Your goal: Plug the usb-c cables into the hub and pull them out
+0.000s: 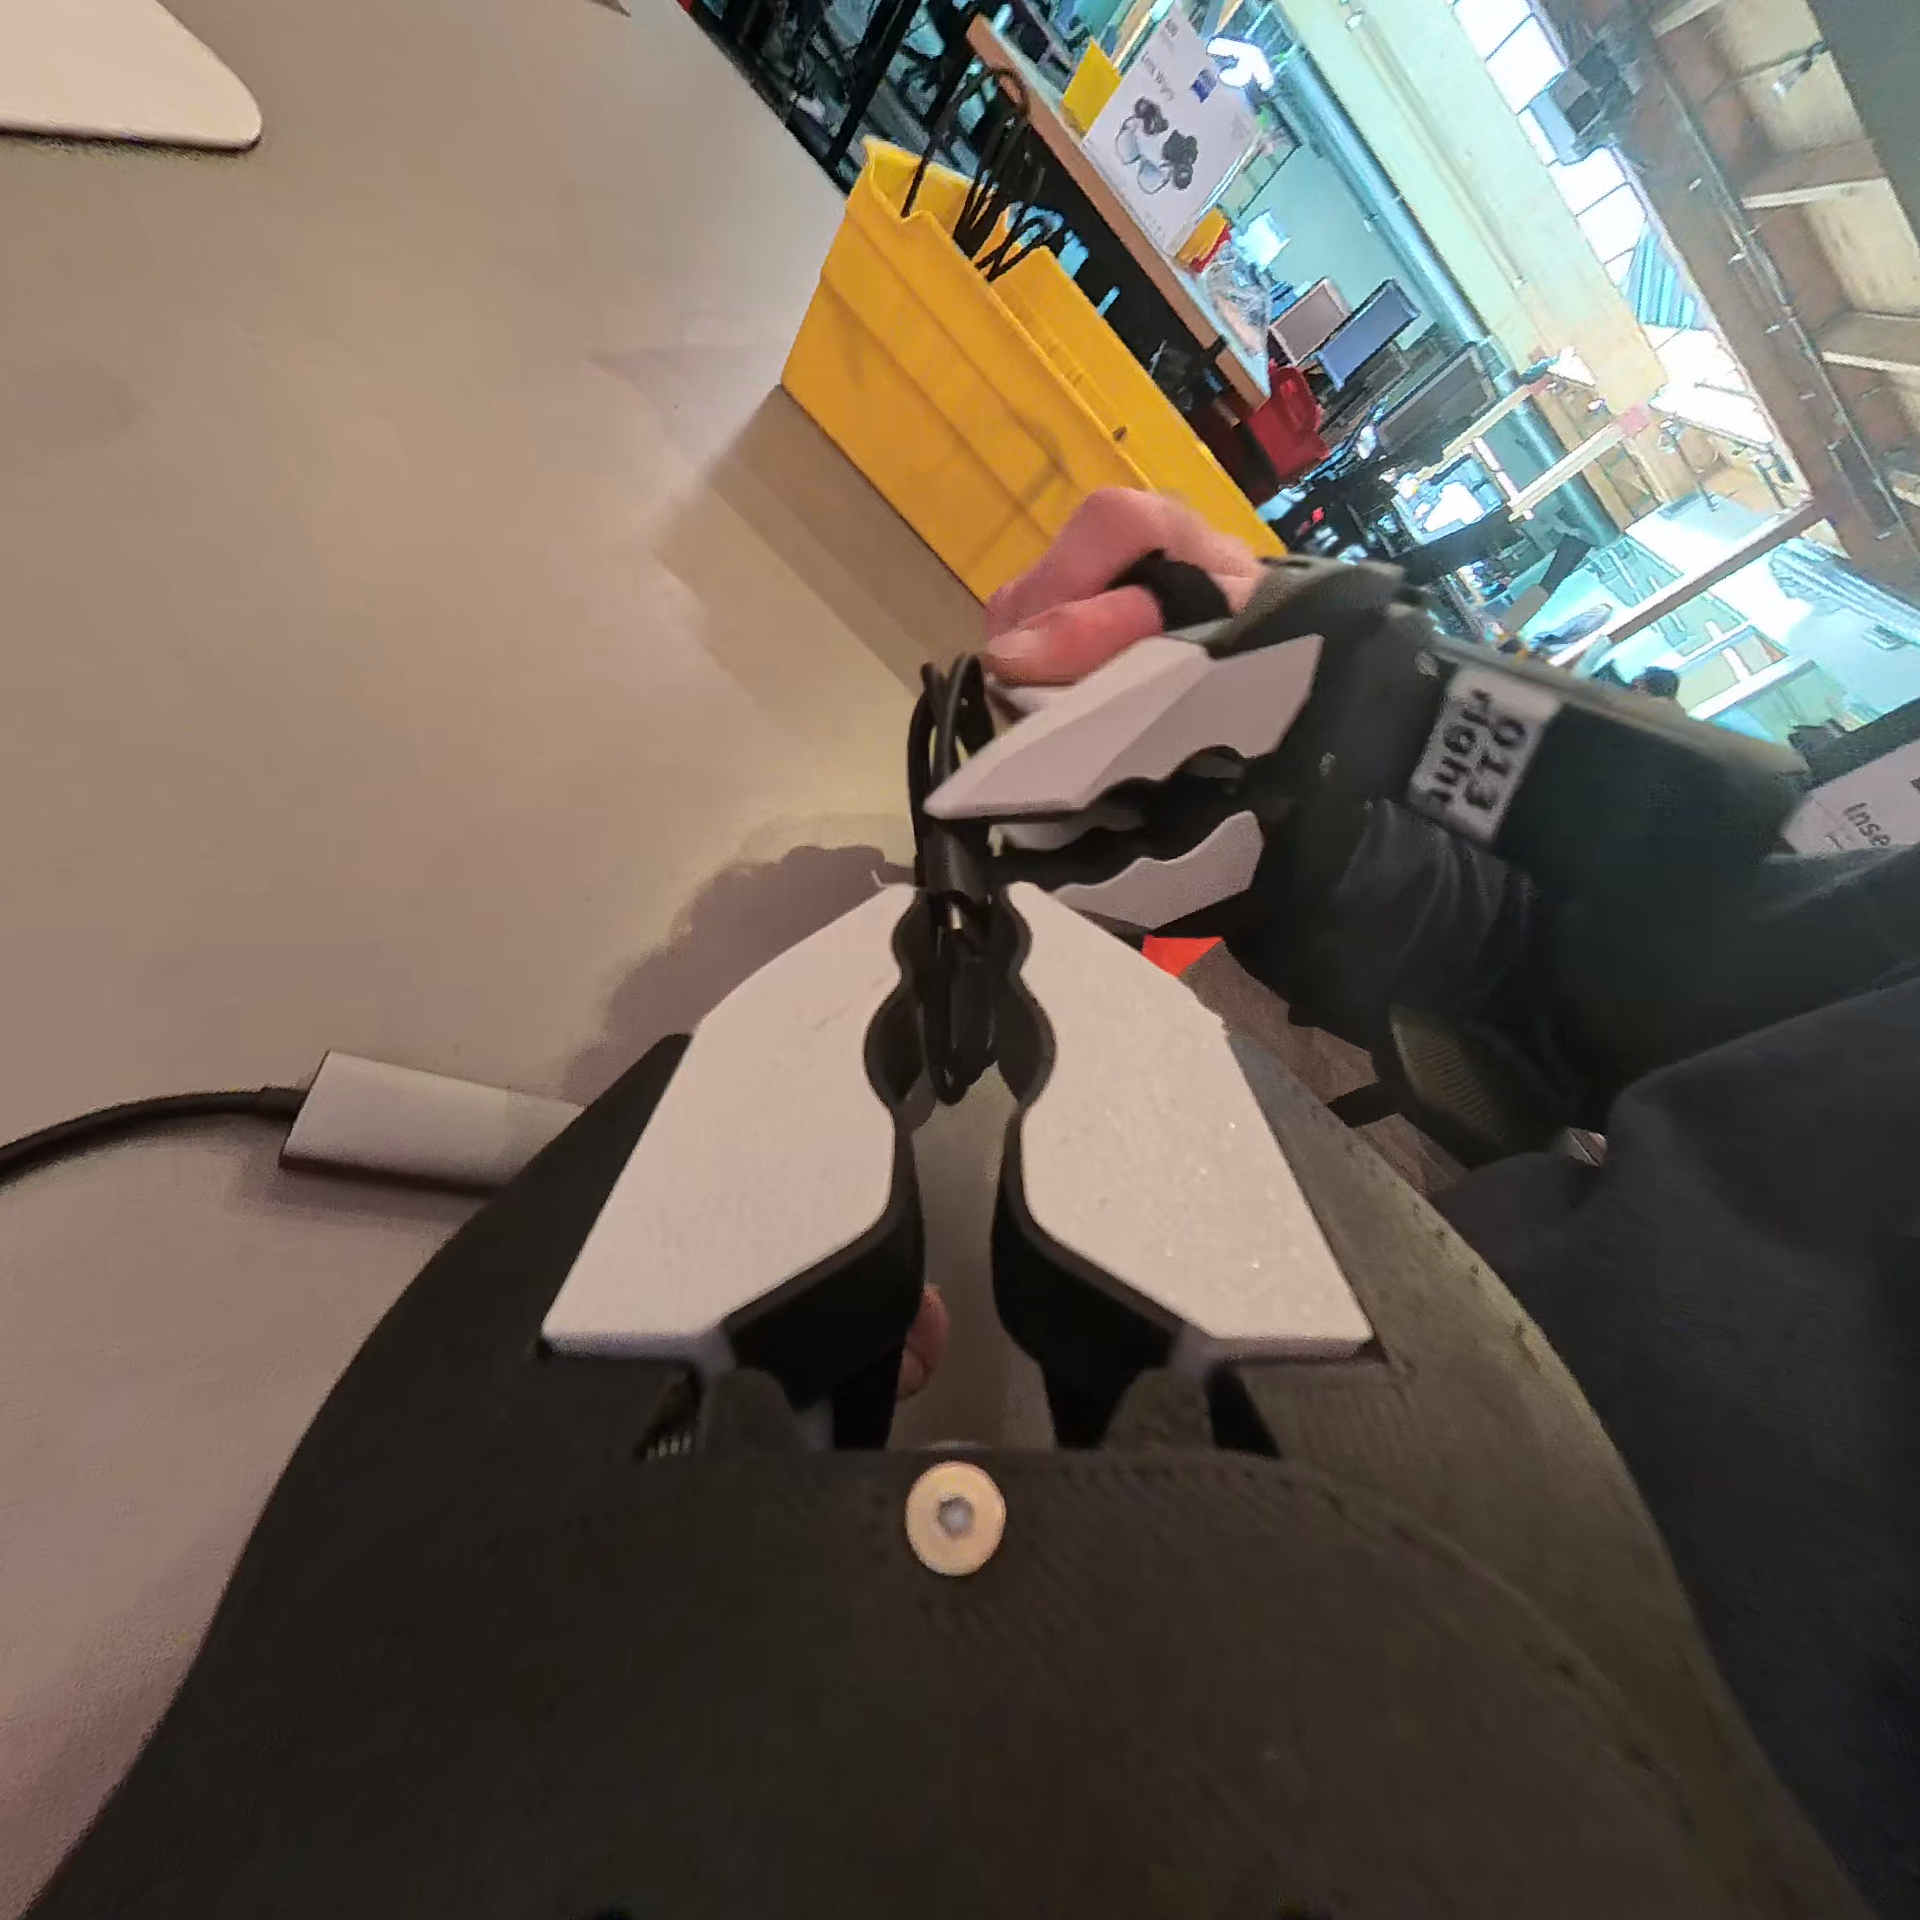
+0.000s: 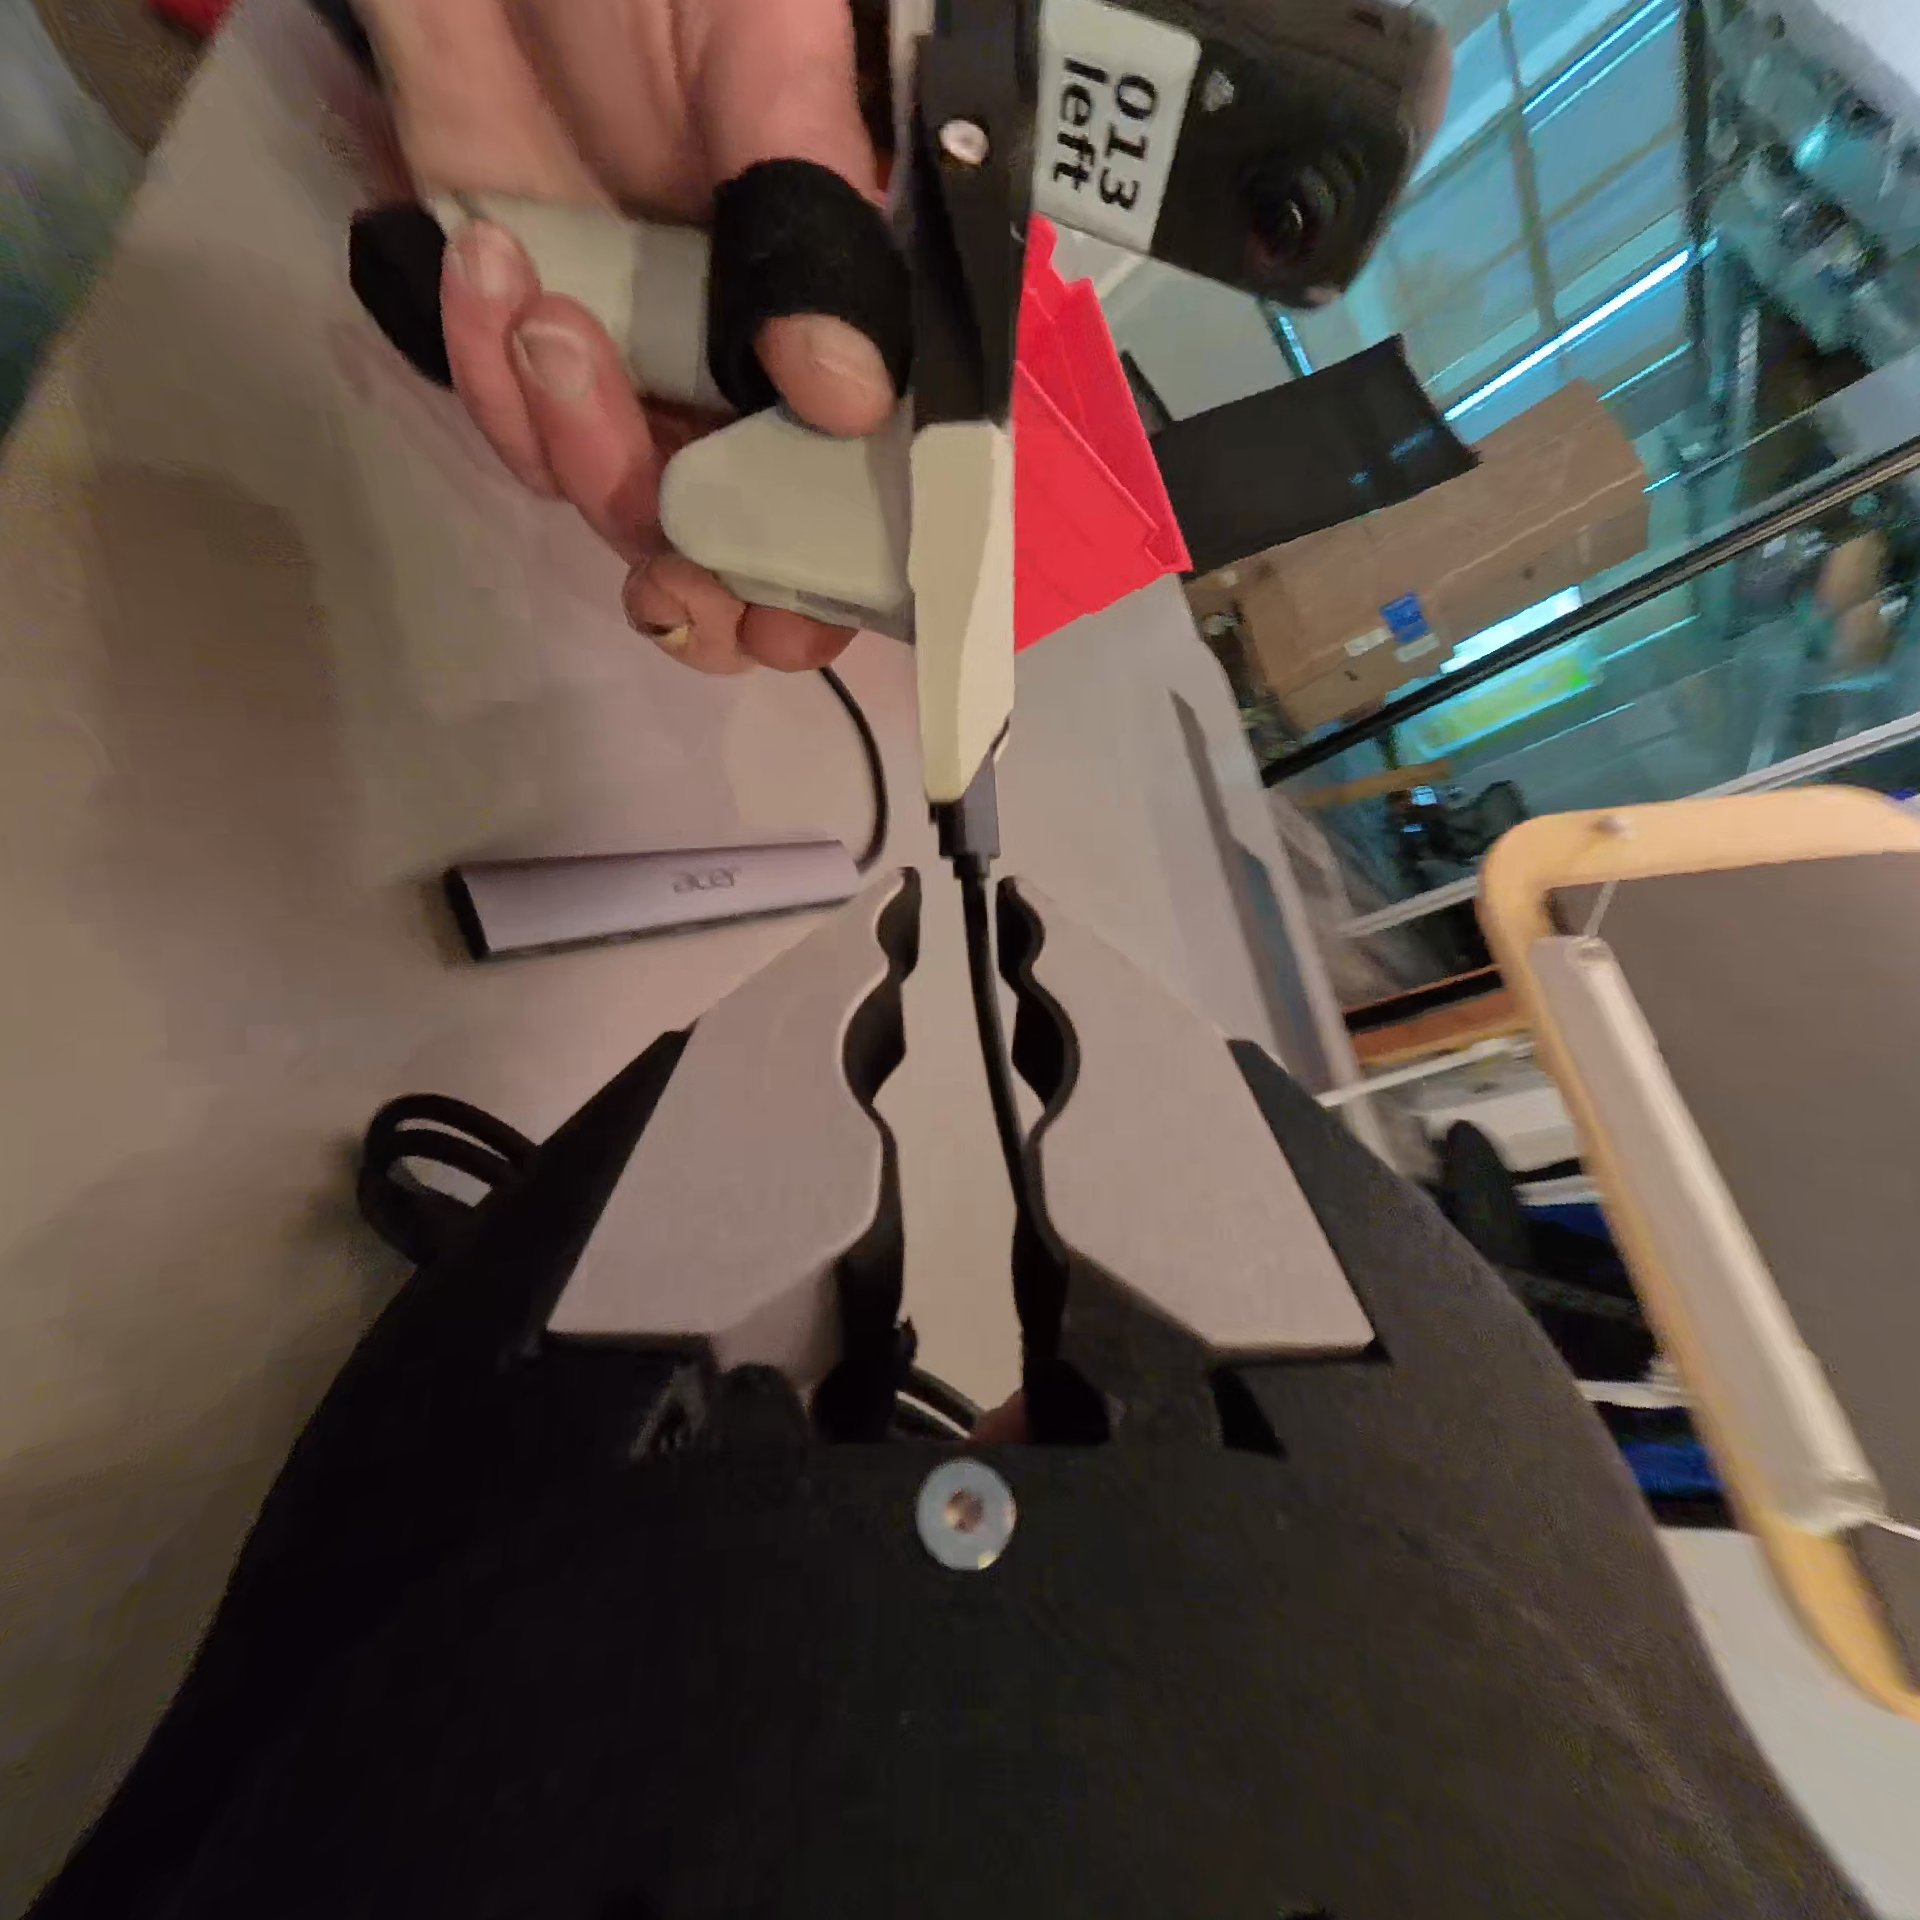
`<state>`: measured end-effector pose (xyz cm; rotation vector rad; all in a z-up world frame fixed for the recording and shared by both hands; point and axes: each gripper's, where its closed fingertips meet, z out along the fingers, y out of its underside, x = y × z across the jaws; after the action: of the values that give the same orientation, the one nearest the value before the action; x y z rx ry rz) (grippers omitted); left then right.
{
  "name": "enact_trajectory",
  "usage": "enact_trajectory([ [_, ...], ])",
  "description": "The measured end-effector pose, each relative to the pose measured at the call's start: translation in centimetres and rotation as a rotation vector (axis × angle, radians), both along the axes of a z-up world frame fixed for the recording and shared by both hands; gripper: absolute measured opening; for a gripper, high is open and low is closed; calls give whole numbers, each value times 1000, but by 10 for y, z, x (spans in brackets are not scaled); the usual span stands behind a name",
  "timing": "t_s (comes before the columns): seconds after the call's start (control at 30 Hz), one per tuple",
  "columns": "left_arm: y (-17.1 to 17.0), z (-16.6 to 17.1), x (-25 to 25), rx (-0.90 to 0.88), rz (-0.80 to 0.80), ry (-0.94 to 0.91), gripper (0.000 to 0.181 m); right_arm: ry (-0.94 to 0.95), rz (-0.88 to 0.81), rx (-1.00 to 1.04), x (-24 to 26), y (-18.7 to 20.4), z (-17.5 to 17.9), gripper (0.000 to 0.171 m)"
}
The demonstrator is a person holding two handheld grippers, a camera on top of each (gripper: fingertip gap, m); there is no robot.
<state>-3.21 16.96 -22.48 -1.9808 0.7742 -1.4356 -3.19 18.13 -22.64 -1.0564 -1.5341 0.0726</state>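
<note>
Cable [image 2: 987,997] hangs between our two claws, above the table [image 1: 364,623]. Left claw [image 1: 961,914] pinches its plug; right claw [image 2: 961,899] is spread around the cord. Hub [image 2: 644,899] lies loose nearby. Risk: the plug twists in the pinch and misses the port, nudging the hub away.

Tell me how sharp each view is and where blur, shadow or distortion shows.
Left wrist view: the left tool is sharp, with a soft shadow on the table beyond it; fisheye bends the background shelves. Right wrist view: motion blur smears the hand and the wooden frame; the hub stays readable.
</note>
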Motion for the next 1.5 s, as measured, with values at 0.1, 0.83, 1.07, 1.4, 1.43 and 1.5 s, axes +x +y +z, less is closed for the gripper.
enact_trajectory([
  [0.1, -4, 10, 1, 33, -26, -41, 9, 88, 62, -152, 3, -3, 6, 16],
  [0.83, -15, 39, 4, 54, -56, -273, 6, 431, 273, -407, -8, -19, 36, 10],
  [1.07, -15, 39, 3, 14, -53, -297, 6, 418, 212, -259, -9, -19, 38, 10],
  [1.4, -15, 34, 7, -54, -38, -303, 6, 315, 163, -176, -6, -17, 33, 8],
  [1.43, -13, 32, 7, -58, -28, -295, 6, 309, 158, -190, -6, -16, 31, 9],
  [1.5, -10, 28, 6, -40, -5, -253, 10, 300, 151, -218, -5, -13, 29, 9],
])
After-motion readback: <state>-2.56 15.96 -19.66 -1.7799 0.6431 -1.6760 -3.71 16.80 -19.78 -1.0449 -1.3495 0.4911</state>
